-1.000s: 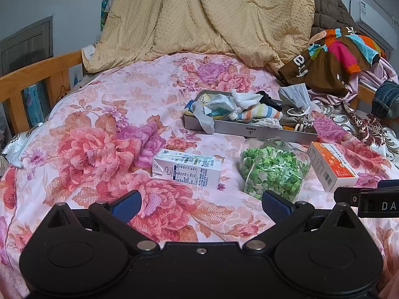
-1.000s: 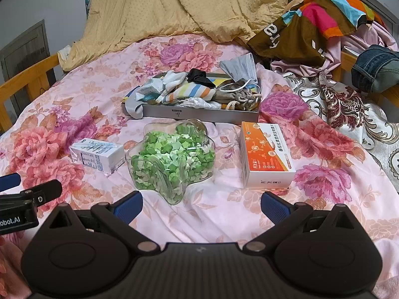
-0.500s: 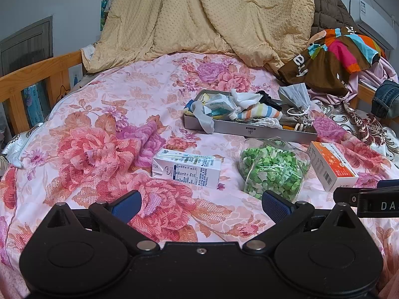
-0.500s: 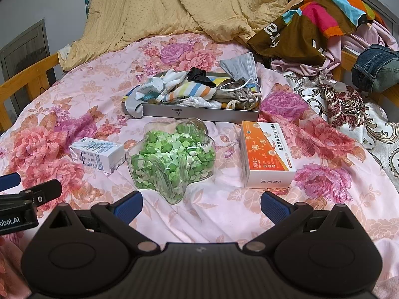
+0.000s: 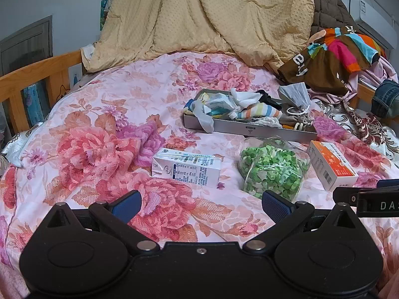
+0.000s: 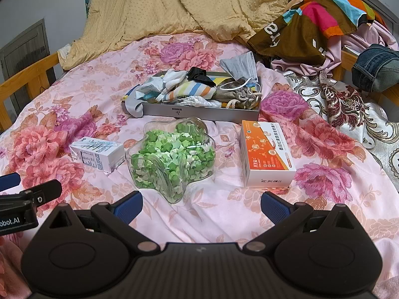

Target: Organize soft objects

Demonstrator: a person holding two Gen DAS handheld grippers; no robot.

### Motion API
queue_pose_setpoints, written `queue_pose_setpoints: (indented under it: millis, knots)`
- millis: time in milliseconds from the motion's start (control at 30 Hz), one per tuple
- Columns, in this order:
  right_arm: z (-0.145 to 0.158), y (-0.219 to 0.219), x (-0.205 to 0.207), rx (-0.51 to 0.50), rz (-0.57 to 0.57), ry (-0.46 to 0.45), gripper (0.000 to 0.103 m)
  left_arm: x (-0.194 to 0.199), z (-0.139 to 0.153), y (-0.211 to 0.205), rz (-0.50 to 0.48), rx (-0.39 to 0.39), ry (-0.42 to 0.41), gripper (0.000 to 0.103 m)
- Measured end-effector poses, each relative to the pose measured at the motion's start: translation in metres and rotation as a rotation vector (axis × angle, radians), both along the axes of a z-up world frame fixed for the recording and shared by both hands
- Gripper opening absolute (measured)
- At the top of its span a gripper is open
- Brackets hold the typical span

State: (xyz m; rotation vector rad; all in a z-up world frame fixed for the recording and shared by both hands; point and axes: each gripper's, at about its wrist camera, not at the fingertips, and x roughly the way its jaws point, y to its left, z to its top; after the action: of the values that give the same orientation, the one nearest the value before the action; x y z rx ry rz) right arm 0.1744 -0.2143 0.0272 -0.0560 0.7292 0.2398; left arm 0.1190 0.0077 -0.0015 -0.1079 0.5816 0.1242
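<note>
We count one grey tray [image 6: 199,111] in the middle of the bed [image 5: 139,94], heaped with soft things: a striped sock [image 6: 192,90], a white sock [image 6: 174,76], a black piece [image 6: 200,74] and one grey face mask [image 6: 240,68] leaning on its far right corner. Near the tray lie three hard items in a row: one milk carton [image 5: 187,167] on the left, one clear star-shaped jar [image 6: 169,159] of green paper stars in the middle, one orange-and-white box [image 6: 266,154] on the right. They sit apart, with bare quilt between them and in front of us. A yellow blanket [image 5: 199,15] closes the far edge, a clothes pile [image 6: 311,22] the far right, a wooden rail [image 5: 32,74] the left. Our left tool [image 5: 200,203] hovers low near the carton, fingers spread wide and empty; our right tool [image 6: 201,202] does likewise near the jar.
</note>
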Motion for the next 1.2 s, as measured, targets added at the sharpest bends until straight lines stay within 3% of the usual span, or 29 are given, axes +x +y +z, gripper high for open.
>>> queue_pose_setpoints:
  millis: [267, 600, 1200]
  knots:
    - [0.0002, 0.0004, 0.0001, -0.001, 0.000, 0.001, 0.103, -0.0040, 0.0018, -0.0064, 0.000, 0.038, -0.011, 0.102]
    - [0.0006, 0.0005, -0.0001, -0.001, 0.000, 0.002, 0.103, -0.0018, 0.0040, -0.0033, 0.019, -0.002, 0.016, 0.102]
    - [0.0001, -0.0004, -0.0004, -0.002, 0.000, 0.003, 0.103, -0.0012, 0.0036, -0.0072, 0.010, 0.023, 0.031, 0.102]
